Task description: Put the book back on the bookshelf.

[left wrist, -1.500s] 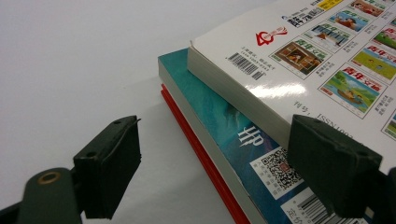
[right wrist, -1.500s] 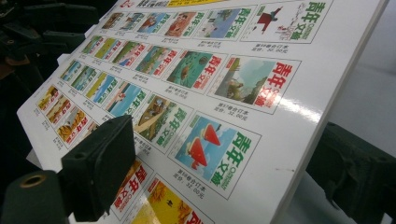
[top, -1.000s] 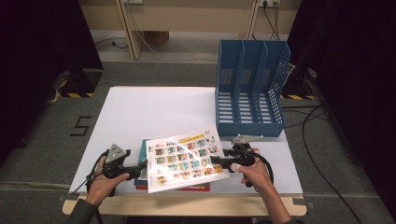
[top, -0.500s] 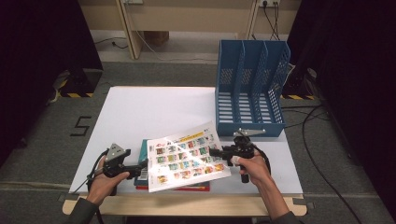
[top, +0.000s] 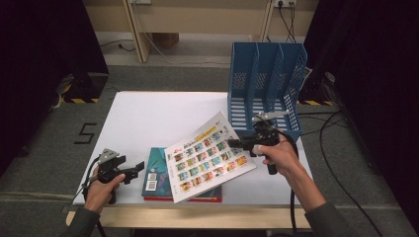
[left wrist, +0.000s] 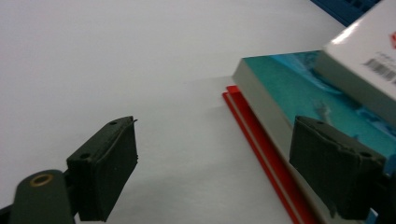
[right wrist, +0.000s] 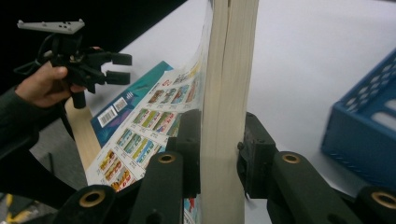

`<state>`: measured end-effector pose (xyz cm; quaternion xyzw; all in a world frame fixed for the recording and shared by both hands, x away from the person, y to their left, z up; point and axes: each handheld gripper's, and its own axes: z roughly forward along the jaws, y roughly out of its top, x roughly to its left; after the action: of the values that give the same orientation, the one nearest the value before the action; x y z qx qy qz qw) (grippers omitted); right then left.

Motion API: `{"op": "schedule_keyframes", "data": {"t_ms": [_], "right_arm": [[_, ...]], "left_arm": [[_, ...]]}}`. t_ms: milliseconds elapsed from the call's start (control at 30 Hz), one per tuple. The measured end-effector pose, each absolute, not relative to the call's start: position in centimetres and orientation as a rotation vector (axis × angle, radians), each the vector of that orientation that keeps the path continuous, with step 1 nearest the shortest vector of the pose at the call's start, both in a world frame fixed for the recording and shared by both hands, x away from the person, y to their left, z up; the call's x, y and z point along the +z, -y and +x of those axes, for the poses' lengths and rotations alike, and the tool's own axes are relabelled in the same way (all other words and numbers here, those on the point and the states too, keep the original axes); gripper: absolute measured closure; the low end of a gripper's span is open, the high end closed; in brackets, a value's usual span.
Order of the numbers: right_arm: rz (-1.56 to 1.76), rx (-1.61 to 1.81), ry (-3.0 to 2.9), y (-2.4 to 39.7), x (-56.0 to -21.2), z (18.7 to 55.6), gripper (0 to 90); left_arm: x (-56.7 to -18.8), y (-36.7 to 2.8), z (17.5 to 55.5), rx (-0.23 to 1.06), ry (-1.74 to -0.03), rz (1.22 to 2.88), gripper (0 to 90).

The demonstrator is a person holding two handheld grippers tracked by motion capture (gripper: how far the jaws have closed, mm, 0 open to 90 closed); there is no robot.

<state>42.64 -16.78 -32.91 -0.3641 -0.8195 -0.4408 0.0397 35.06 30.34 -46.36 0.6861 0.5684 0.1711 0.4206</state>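
Gripping the picture book (top: 210,158) by its edge, the right gripper (top: 233,143) has just closed its jaws on the page block, pads pressing both sides, and holds it tilted up above the stack. The book's lower corner hangs over the teal book (top: 157,172), which lies on a red book (left wrist: 261,154) near the front edge of the white table (top: 148,118). The left gripper (top: 140,167) sits just left of the stack, jaws apart and holding nothing. The blue file rack (top: 264,84) stands behind.
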Motion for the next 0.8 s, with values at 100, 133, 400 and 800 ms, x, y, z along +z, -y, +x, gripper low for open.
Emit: {"op": "schedule_keyframes", "data": {"t_ms": [100, 133, 400, 800], "right_arm": [[-1.114, -1.317, 2.573, 17.2, -30.5, 42.9, 73.7], [-1.113, -1.301, 2.601, 17.3, -29.7, 42.9, 73.7], [-1.144, -1.184, 2.801, 18.2, -24.5, 42.5, 73.9], [-1.136, -0.895, 3.076, 19.2, -20.1, 40.6, 74.1]], "left_arm": [[-47.0, -30.7, 35.3, 0.458, -1.464, 1.778, 14.6], [-47.4, -30.6, 35.4, 0.461, -1.474, 1.818, 14.6], [-48.2, -29.9, 35.4, 0.512, -1.435, 1.960, 13.0], [-48.2, -29.9, 35.4, 0.507, -1.434, 1.957, 12.7]]}}
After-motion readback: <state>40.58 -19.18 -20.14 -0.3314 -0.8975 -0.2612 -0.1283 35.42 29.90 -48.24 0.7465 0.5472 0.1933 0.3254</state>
